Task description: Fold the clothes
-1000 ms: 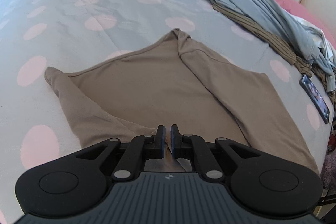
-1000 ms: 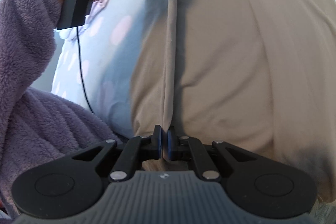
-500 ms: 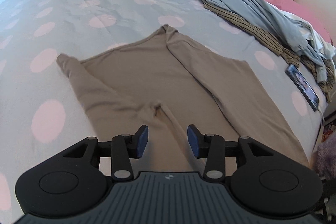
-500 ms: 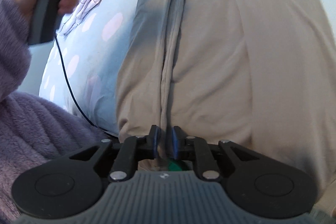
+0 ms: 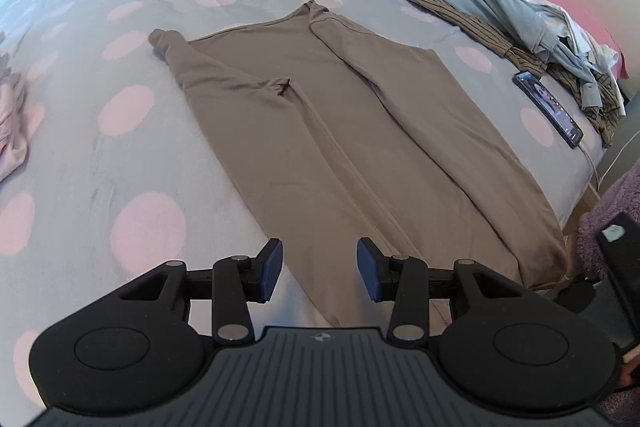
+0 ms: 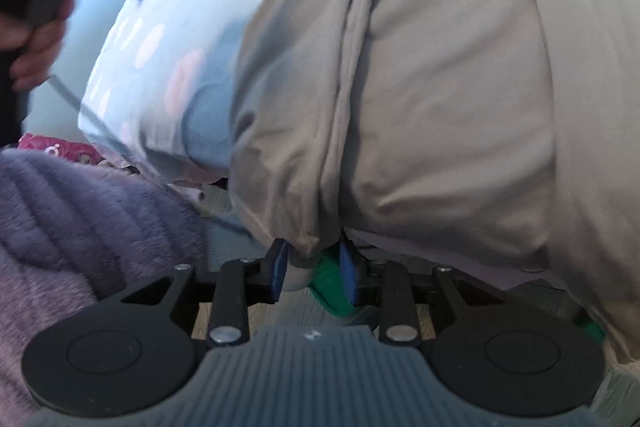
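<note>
My shirt (image 5: 360,131) lies with sleeves folded in; both my left gripper (image 5: 319,269) and right gripper (image 6: 313,275) have just been opening, released, cross-folds left.

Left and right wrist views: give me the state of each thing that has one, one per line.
Brown top: flat on the bed, both sleeves folded inward, hem over the bed edge.
Left gripper: open, jaws empty above the top.
Right gripper: jaws just been opening, hem corner between them, not pinched.
Phone: screen lit, cable plugged in.
Clothes pile: unfolded heap.
</note>
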`<action>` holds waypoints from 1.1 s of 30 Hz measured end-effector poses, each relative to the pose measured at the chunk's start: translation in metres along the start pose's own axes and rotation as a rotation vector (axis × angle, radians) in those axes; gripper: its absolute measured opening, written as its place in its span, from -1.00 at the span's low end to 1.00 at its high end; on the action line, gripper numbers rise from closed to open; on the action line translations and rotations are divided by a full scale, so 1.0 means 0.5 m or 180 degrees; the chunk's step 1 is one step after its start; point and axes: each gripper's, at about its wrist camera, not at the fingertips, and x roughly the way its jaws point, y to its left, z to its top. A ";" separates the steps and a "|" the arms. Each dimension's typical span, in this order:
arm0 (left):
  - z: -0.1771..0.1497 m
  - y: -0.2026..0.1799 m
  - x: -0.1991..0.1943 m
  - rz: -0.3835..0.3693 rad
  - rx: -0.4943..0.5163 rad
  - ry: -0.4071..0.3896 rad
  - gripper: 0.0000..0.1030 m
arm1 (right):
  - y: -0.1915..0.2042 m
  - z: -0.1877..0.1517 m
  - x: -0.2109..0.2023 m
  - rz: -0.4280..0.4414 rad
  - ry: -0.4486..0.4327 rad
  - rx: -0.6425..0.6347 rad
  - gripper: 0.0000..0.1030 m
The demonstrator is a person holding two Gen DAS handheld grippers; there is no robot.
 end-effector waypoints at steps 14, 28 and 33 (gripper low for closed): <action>-0.037 -0.002 -0.040 0.0073 -0.0106 -0.0107 -0.25 | 0.005 -0.030 -0.054 0.0086 0.0015 -0.0050 -0.92; -0.080 -0.059 -0.009 -0.0046 0.0417 0.0352 -0.25 | -0.030 -0.040 0.018 -0.0428 0.0198 -0.0239 -0.74; -0.102 -0.089 -0.006 -0.0172 0.0593 0.0427 -0.25 | -0.014 -0.032 0.007 -0.0351 0.0042 -0.0333 -0.66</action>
